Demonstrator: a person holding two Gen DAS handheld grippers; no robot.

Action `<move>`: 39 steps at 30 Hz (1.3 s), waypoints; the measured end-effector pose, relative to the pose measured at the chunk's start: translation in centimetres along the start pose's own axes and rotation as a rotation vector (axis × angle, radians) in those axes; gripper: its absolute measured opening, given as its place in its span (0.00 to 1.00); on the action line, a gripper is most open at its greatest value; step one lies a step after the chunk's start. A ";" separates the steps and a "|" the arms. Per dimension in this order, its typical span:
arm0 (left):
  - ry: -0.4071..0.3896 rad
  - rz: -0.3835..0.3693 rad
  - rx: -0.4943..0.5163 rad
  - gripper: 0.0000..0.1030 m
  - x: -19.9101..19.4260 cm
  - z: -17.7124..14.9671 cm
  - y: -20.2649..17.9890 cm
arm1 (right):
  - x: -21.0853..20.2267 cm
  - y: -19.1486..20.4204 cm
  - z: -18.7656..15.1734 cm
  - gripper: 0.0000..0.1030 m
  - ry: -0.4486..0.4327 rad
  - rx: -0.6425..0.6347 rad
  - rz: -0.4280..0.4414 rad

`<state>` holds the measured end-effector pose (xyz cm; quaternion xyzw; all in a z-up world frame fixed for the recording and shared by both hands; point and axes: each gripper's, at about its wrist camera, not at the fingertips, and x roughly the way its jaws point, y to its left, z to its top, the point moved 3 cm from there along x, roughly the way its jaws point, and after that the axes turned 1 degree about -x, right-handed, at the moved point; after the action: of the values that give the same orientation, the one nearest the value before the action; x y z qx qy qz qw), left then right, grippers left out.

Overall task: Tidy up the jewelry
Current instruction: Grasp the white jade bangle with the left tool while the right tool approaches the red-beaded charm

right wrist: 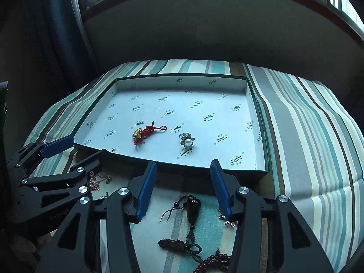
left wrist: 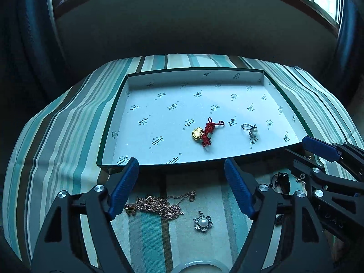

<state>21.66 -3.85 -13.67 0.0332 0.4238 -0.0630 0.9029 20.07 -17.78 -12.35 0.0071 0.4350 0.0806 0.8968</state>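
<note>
Left wrist view: left gripper (left wrist: 182, 188) wide open, empty; right gripper (right wrist: 183, 188) same. Rose-gold chain (left wrist: 157, 206) on striped cloth (left wrist: 56, 147), 6 o'clock of tray (left wrist: 113, 122). Light, limp, slippery, probably tangles; pinch bunched middle.

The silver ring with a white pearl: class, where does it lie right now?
The silver ring with a white pearl lies inside the shallow white printed box, toward its near right side, just right of the gold charm on red knotted cord.

Teal-striped cloth (left wrist: 56, 141), red-gold charm (left wrist: 203, 133)
</note>
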 end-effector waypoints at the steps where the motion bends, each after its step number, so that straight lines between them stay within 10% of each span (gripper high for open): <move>1: 0.002 0.000 -0.001 0.75 -0.5 -0.6 0.1 | -0.4 0.1 -0.5 0.48 0.003 -0.003 -0.002; 17: 0.057 0.052 -0.030 0.75 -5.2 -9.2 1.6 | -3.5 0.7 -8.7 0.52 0.085 -0.009 -0.017; 39: 0.081 0.017 0.016 0.82 -4.8 -11.2 -0.8 | -3.6 -0.1 -10.5 0.60 0.106 0.006 -0.026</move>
<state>10.00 -2.93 -17.12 0.0464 0.4591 -0.0574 0.8853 9.69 -19.05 -16.07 -0.0003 0.4820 0.0680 0.8735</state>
